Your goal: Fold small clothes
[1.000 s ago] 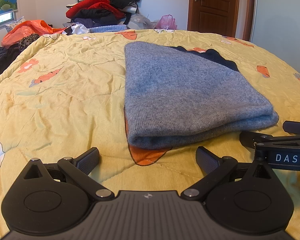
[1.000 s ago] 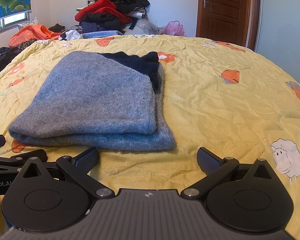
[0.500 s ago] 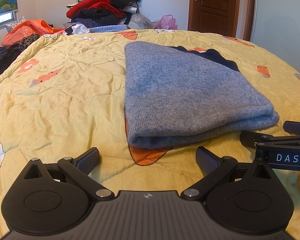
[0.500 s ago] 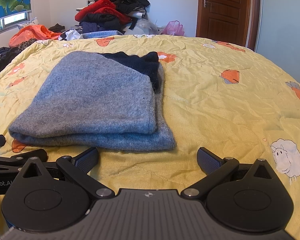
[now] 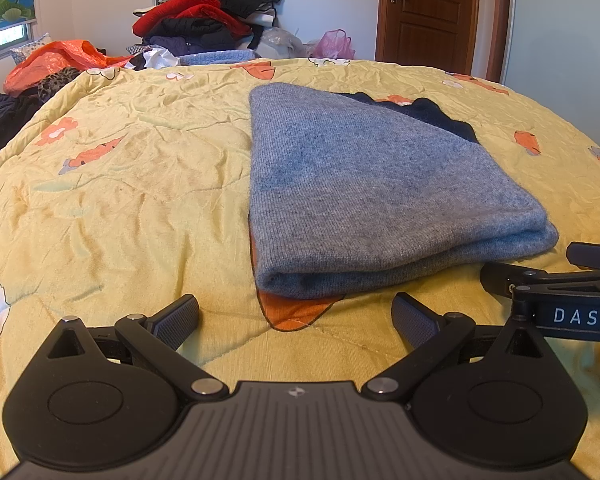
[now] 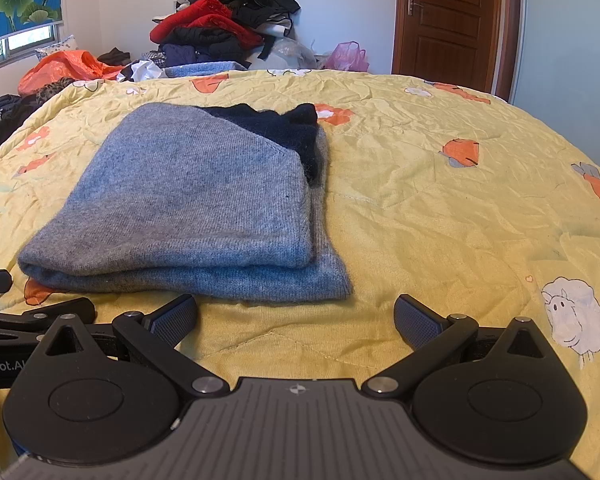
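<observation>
A grey knitted garment (image 5: 372,192) lies folded flat on the yellow bedspread (image 5: 120,208), with a dark navy part (image 5: 432,114) showing at its far end. In the right wrist view the same folded garment (image 6: 196,204) sits left of centre, its navy part (image 6: 276,128) at the back. My left gripper (image 5: 296,316) hovers open just short of the garment's near fold, holding nothing. My right gripper (image 6: 296,316) is also open and empty, near the garment's front right corner. Each gripper appears at the side of the other's view.
A heap of red, black and blue clothes (image 5: 208,20) stands beyond the bed's far edge. An orange bag (image 5: 56,60) and dark clothes (image 5: 0,116) lie at the far left. A brown door (image 5: 428,12) is at the back right. The bedspread (image 6: 460,200) stretches right of the garment.
</observation>
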Demonstrator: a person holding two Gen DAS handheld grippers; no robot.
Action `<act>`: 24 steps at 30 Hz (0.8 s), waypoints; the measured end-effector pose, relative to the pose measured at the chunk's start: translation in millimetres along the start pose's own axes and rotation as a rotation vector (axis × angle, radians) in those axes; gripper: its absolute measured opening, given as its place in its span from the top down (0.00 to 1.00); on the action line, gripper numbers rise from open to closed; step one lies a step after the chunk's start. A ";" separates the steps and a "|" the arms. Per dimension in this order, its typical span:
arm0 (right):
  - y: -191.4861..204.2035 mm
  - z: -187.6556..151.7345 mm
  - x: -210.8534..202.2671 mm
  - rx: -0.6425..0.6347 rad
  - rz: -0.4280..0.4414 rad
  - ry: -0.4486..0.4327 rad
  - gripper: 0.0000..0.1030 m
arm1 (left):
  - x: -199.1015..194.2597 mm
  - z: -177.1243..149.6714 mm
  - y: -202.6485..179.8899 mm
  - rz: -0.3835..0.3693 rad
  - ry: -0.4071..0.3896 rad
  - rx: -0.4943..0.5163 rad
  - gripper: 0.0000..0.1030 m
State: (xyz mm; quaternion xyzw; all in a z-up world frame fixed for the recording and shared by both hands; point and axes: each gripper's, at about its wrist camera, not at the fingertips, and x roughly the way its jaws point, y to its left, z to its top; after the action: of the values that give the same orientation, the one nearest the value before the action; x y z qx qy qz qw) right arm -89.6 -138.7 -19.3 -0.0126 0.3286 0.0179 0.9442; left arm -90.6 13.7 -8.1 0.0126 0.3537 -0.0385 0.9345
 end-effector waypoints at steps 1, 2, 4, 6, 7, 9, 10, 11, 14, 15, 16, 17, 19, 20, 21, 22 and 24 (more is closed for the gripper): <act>0.0 0.0 0.1 0.000 0.000 0.000 0.00 | 0.0 -0.1 -0.3 0.000 0.000 0.000 0.00; 0.2 -0.1 0.1 -0.001 -0.001 0.000 0.00 | 0.0 -0.1 0.5 0.000 0.000 0.000 0.00; 0.3 0.0 0.2 -0.003 -0.002 0.001 0.00 | 0.0 0.0 -0.3 0.001 0.000 -0.001 0.00; -0.1 0.4 0.2 -0.004 -0.003 0.001 0.00 | -0.1 0.0 0.7 0.001 0.000 -0.001 0.00; -0.1 0.5 0.2 -0.004 -0.003 0.001 0.00 | -0.1 0.0 -0.1 0.000 0.000 -0.001 0.00; -0.1 0.5 0.2 -0.005 -0.003 0.002 0.00 | -0.1 -0.1 0.3 0.000 0.000 0.000 0.00; -0.4 0.6 0.1 -0.004 -0.003 0.002 0.00 | -0.1 -0.1 -0.1 0.000 0.000 0.000 0.00; 0.2 0.2 0.3 -0.004 -0.003 0.001 0.00 | -0.1 -0.1 0.7 0.000 0.000 0.000 0.00; 0.1 0.4 0.4 -0.004 -0.003 0.002 0.00 | -0.3 -0.1 -0.2 0.001 0.000 -0.001 0.00; 0.0 0.5 0.4 -0.005 -0.003 0.002 0.00 | -0.4 -0.2 0.0 0.001 0.000 -0.001 0.00; 0.2 0.5 0.4 -0.006 -0.004 0.002 0.00 | -0.5 -0.2 -0.3 0.001 0.000 -0.001 0.00; -0.1 0.6 0.6 -0.006 -0.004 0.002 0.00 | -0.5 -0.1 -0.3 0.001 0.000 -0.001 0.00; 0.1 0.7 0.7 -0.006 -0.004 0.002 0.00 | -0.6 -0.2 -0.2 0.000 0.000 -0.001 0.00; 0.1 0.7 0.7 -0.006 -0.004 0.003 0.00 | -0.6 0.0 0.6 -0.001 0.001 -0.001 0.00; 0.0 0.6 0.6 -0.006 -0.004 0.002 0.00 | -0.4 -0.1 0.3 -0.001 0.001 -0.001 0.00; -0.2 0.6 0.5 -0.005 -0.004 0.003 0.00 | -0.1 -0.2 0.5 -0.002 0.002 -0.001 0.00; 0.0 0.6 0.6 -0.006 -0.004 0.002 0.00 | -0.2 0.0 0.5 0.000 0.002 -0.001 0.00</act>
State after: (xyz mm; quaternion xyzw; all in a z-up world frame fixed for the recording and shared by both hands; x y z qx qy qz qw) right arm -88.8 -138.7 -19.2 -0.0160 0.3296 0.0169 0.9438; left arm -90.8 14.3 -8.0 0.0122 0.3545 -0.0384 0.9342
